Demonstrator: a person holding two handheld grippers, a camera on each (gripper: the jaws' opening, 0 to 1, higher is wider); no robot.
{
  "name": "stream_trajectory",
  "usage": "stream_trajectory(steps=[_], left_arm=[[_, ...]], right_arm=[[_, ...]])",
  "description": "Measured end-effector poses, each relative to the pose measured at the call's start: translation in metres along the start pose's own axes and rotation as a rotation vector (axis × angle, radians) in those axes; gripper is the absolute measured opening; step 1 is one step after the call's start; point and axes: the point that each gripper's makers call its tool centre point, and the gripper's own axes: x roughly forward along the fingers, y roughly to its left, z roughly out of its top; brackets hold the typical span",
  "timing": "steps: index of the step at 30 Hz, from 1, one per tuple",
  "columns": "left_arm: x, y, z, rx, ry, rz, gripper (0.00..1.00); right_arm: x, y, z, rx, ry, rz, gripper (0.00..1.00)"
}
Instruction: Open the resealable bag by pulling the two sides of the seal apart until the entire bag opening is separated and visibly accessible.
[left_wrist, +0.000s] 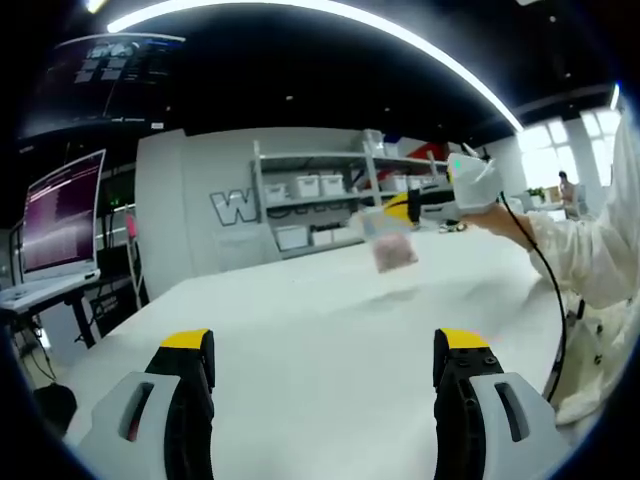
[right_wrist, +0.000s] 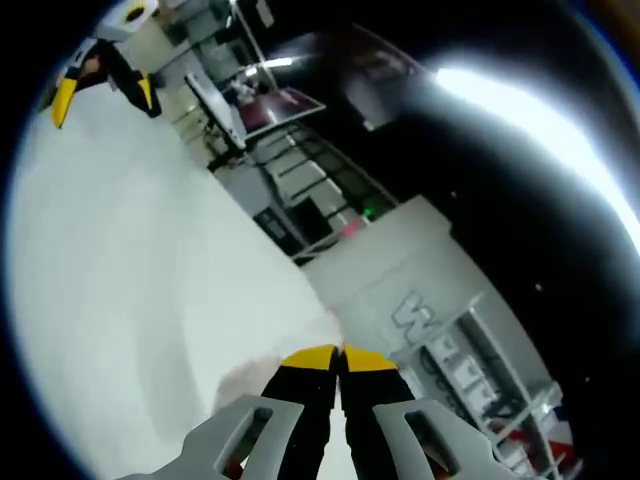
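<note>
- Overhead, in the left gripper view, the left gripper (left_wrist: 326, 362) has its two yellow-tipped jaws spread wide apart with nothing between them, held over a bare white table (left_wrist: 300, 320).
- Across that table, the right gripper (left_wrist: 400, 211) holds a small clear bag (left_wrist: 388, 243) up in the air, well above the tabletop; the bag hangs down from the jaw tips.
- Something pinkish sits in the lower part of the bag; what it is cannot be told.
- A person's hand (left_wrist: 505, 215) in a white sleeve grips the right gripper's handle.
- Behind the table stands a shelf (left_wrist: 330, 195) carrying several white bins; their contents cannot be seen.
- From the right gripper view, the right gripper (right_wrist: 340, 358) has its jaws pressed together at the tips, and the bag (right_wrist: 245, 385) shows only as a pale blurred patch beside them.
- Far across the table (right_wrist: 150, 250) in that view, the left gripper (right_wrist: 100, 80) shows with jaws apart.
</note>
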Motion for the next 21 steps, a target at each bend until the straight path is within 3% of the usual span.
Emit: stream_trajectory(steps=[13, 21], left_arm=[[0.002, -0.003, 0.003, 0.010, 0.002, -0.004, 0.90], [0.003, -0.003, 0.004, 0.010, 0.002, -0.008, 0.90]], right_arm=[[-0.008, -0.002, 0.003, -0.009, -0.013, -0.002, 0.00], [-0.021, 0.000, 0.015, -0.032, -0.031, -0.009, 0.00]])
